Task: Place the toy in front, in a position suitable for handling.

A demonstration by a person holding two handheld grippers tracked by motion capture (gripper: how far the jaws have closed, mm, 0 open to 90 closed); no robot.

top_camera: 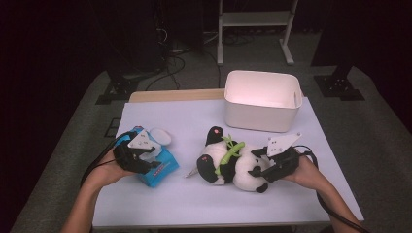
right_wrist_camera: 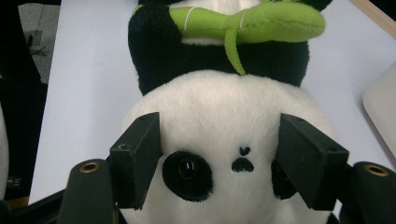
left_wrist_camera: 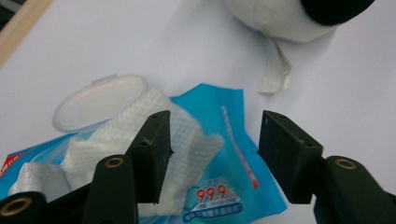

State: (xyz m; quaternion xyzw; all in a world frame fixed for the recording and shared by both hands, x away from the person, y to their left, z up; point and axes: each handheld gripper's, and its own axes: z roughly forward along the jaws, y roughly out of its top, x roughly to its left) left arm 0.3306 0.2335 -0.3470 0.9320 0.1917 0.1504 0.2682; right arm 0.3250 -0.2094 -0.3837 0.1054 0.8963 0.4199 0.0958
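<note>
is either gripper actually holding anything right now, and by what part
The right gripper brackets the plush panda at its head, jaws beside the face. The left gripper, open over the wet wipes pack, holds nothing.

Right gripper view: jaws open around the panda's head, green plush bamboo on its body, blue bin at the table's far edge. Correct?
Not quite: the bin is white, not blue, as the high view shows. The rest holds: the right gripper has its jaws open either side of the panda head, with green bamboo on its body.

1. The high view looks down and forward over the whole white table point(top_camera: 160, 116).
2. The left gripper view sits very close above the blue crinkly wipes pack point(left_wrist_camera: 233, 154).
3. The right gripper view is right up against the soft black-and-white panda toy point(right_wrist_camera: 224, 121); the high view shows that toy point(top_camera: 228, 162) too.
</note>
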